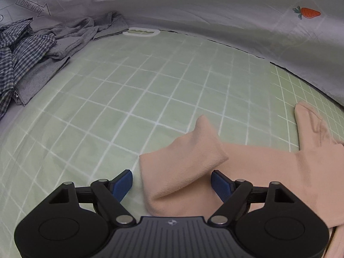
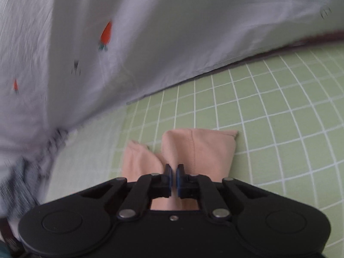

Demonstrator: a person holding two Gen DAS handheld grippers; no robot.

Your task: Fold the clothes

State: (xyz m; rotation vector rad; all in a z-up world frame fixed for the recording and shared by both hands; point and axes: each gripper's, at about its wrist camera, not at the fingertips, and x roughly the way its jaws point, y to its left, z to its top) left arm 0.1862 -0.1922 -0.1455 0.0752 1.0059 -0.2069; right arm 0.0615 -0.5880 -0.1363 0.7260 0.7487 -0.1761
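The peach garment (image 1: 247, 167) lies on the green checked sheet (image 1: 129, 90). The left hand-held gripper (image 1: 172, 181) is released, straddling a folded sleeve (image 1: 182, 163). The right hand-held gripper (image 2: 174, 172) looks clenched on the cloth. Clamp the sleeve edge squarely, lift low, and keep both sides taut.

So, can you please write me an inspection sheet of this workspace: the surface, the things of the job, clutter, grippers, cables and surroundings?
Surface: green checked sheet with white lines, flat.
Job's things: peach garment lying on the sheet, one part folded over; a sleeve points away.
Clutter: grey garment and plaid shirt heaped at the far left; a white handle behind them.
Grippers: left gripper has jaws open on both sides of the peach fold; right gripper has jaws nearly closed over the peach garment, grip unclear.
Cables: nothing seen.
Surroundings: grey cloth with carrot prints along the far edge.
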